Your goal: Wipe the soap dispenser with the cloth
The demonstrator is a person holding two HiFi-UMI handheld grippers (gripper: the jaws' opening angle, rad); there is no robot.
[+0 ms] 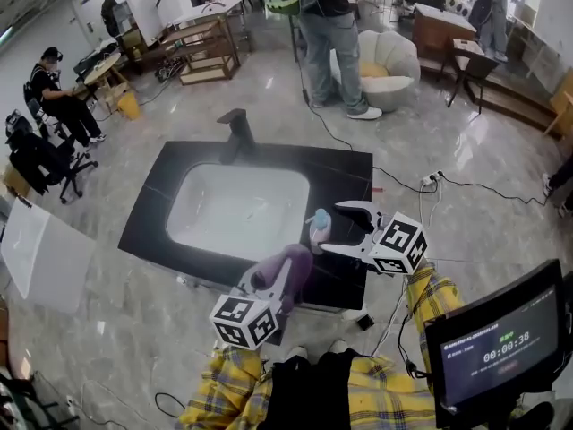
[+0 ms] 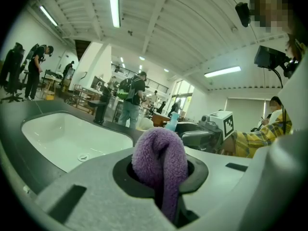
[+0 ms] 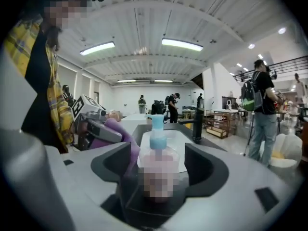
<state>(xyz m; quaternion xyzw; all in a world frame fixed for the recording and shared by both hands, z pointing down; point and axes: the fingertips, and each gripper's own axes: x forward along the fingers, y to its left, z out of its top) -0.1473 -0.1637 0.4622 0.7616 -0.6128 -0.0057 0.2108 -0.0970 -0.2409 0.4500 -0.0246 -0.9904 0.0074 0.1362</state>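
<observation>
A clear soap dispenser (image 1: pixel 319 231) with a blue pump stands upright on the black counter (image 1: pixel 345 173), at the sink's front right corner. My right gripper (image 1: pixel 345 229) reaches in from the right, and the bottle stands between its jaws. In the right gripper view the dispenser (image 3: pixel 157 160) fills the middle of that gripper (image 3: pixel 161 166); the jaws stand wide, with a gap showing on the right side. My left gripper (image 1: pixel 286 271) is shut on a purple fleece cloth (image 1: pixel 291 262), held just left of the bottle. The cloth (image 2: pixel 161 160) bulges out of that gripper (image 2: pixel 161 179).
A white sink basin (image 1: pixel 237 209) with a dark faucet (image 1: pixel 237 125) fills the counter's left and middle. A monitor (image 1: pixel 497 348) stands at my lower right. Cables cross the floor beyond the counter. A person (image 1: pixel 331 34) stands behind it; others sit at far left.
</observation>
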